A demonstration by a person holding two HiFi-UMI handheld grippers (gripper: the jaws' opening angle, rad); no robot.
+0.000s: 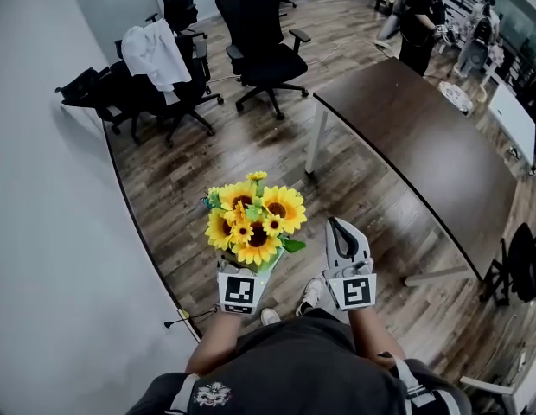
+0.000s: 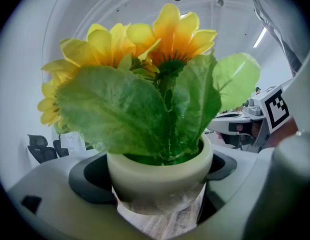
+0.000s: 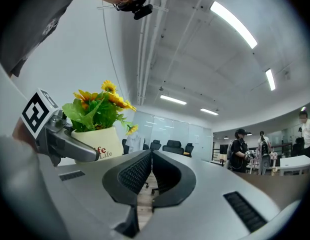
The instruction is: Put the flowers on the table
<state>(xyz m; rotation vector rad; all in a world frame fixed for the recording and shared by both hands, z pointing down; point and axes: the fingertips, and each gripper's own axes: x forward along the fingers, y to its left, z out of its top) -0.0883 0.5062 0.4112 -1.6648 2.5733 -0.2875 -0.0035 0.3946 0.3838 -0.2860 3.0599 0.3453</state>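
Item: flowers (image 1: 253, 219) in a cream pot (image 2: 160, 173), clamped upright in my left gripper (image 1: 244, 273), carried over the floor (image 1: 199, 171), well apart from the table (image 1: 415, 145). Right gripper (image 1: 340, 236): jaws pressed together, empty. Risk: the top-heavy pot may tilt or slip if swung.

An office: swivel chairs (image 1: 261, 37), long desk (image 1: 424, 145), wood floor (image 1: 207, 158).
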